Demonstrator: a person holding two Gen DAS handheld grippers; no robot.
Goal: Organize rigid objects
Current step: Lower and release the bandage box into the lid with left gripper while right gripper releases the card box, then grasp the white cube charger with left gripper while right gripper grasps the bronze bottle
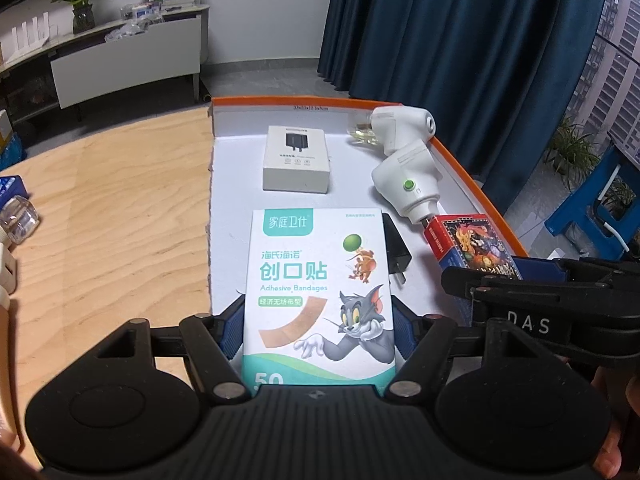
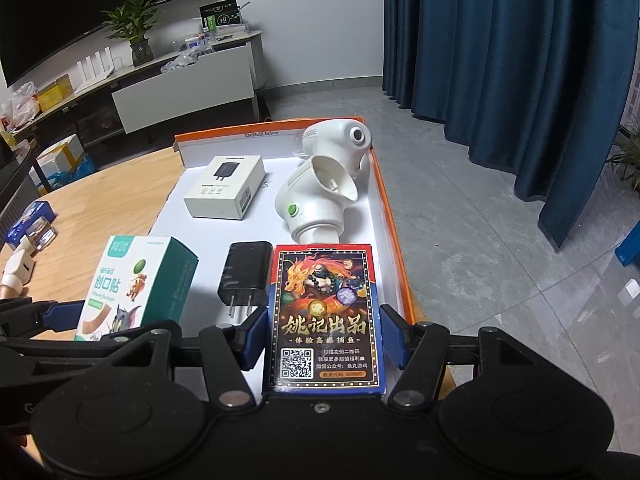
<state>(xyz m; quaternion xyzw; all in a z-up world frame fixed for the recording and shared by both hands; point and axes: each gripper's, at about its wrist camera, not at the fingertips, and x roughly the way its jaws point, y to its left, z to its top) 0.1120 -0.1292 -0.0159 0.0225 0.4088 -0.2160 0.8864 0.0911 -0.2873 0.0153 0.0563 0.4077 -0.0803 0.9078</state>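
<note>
While clamped, bandage box (image 1: 318, 296).

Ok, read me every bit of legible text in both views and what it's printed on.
"创口贴", "Adhesive Bandages", "家庭卫仕", "50": bandage box.
"姚记出品", plus a QR code: card box.
"DAS": right gripper body, seen from the left wrist.
Dimension print on orange tray rim: blurred.
White charger box print: too small.

Tray crowded at right, open down the middle

A bare white strip ran along the tray's (image 1: 224, 200) left side toward the charger box (image 1: 296, 159); the two white devices (image 2: 320, 196) blocked the right wall — the black plug adapter (image 2: 244, 276) lay between the bandage box (image 1: 320, 296) and card box (image 2: 324, 312).
</note>
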